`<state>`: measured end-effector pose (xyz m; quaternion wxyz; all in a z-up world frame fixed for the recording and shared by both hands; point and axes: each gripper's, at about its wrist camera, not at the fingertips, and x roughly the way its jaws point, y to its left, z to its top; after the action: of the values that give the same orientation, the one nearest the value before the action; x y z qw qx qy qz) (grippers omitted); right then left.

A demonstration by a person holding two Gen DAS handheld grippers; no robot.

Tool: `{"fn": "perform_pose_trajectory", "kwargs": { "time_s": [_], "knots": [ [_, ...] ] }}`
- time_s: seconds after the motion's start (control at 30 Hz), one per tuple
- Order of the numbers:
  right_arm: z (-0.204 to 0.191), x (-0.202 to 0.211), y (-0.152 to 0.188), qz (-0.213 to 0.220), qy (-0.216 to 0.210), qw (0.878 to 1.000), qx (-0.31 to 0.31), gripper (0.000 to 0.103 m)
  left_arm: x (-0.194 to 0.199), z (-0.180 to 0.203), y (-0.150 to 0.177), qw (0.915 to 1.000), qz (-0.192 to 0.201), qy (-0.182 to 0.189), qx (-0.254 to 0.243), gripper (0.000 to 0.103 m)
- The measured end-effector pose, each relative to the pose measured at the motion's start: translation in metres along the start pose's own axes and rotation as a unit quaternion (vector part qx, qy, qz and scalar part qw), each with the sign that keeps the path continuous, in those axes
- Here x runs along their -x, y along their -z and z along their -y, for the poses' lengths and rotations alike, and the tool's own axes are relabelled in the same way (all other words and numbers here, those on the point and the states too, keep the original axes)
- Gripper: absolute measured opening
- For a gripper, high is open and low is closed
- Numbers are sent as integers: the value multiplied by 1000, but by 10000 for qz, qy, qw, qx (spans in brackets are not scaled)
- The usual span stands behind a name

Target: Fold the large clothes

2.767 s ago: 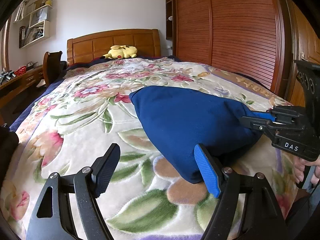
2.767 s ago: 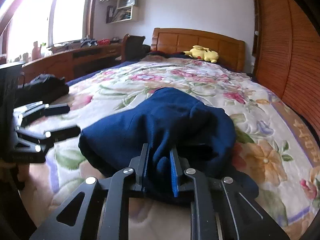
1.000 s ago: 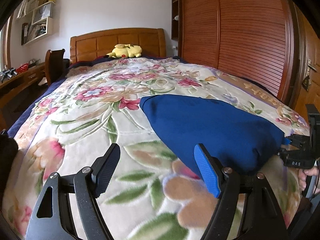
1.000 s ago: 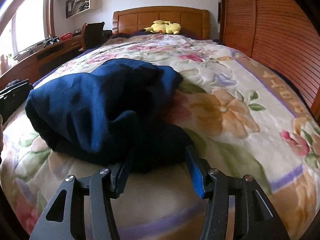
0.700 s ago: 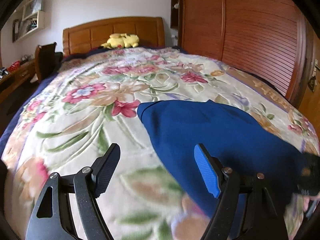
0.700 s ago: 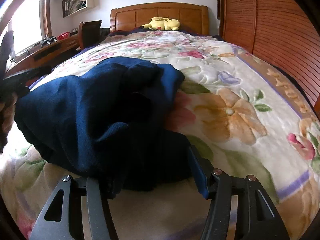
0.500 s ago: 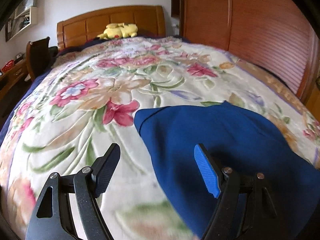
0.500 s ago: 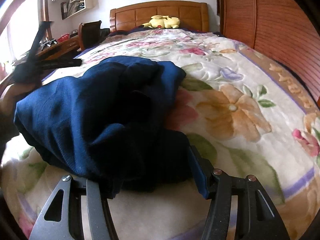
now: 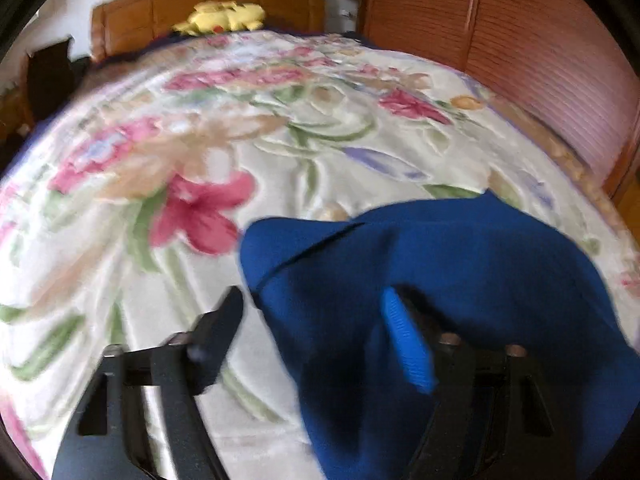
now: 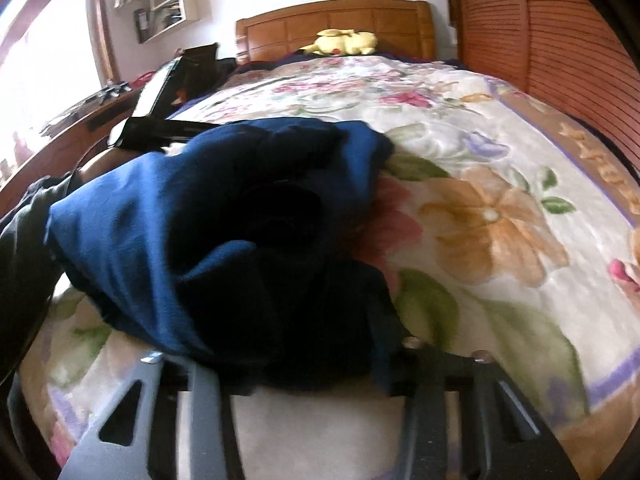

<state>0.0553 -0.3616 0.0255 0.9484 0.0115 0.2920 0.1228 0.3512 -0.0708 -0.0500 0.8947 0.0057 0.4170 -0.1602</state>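
Note:
A folded dark blue garment (image 9: 460, 264) lies on the floral bedspread (image 9: 248, 128) near the foot of the bed. My left gripper (image 9: 312, 328) is open, low over the garment's left edge; its right finger is above the cloth and its left finger is over the blanket. In the right wrist view the garment (image 10: 180, 208) is a bunched heap just ahead of my right gripper (image 10: 296, 364), which is open with cloth lying between its fingers. The left gripper (image 10: 160, 120) shows at the heap's far left side.
A yellow plush toy (image 9: 224, 14) lies by the wooden headboard (image 10: 336, 20). A slatted wooden wardrobe (image 9: 520, 40) runs along the bed's right side. A desk (image 10: 72, 120) and wall shelves (image 10: 168, 4) stand at the left.
My right gripper has let go of the garment and opened. My left gripper has moved forward and right, from beside the garment to over its left edge. The frames are blurred by motion.

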Motion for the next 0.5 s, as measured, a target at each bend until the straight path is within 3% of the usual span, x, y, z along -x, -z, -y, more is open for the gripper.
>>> {"fn": "perform_pose_trajectory", "kwargs": {
  "time_s": [0.03,0.07,0.1,0.13,0.27,0.5],
  "knots": [
    [-2,0,0,21,28,10000,40,24,0,0,0,10000,-11,23,13,56],
    [-4,1,-1,58,54,9999,83,15,1,1,-1,9999,-50,106,10,33],
    [-5,2,-1,107,40,9999,94,12,2,2,-2,9997,-126,203,26,14],
    [-6,5,-2,196,41,9998,90,9,4,3,-3,9998,-126,177,6,7],
    [2,21,-4,638,-107,9978,-169,6,23,29,-9,9980,176,-392,-460,3],
    [15,48,-2,1056,-21,9942,-224,6,72,81,-27,9936,811,-412,-665,2]
  ]
}}
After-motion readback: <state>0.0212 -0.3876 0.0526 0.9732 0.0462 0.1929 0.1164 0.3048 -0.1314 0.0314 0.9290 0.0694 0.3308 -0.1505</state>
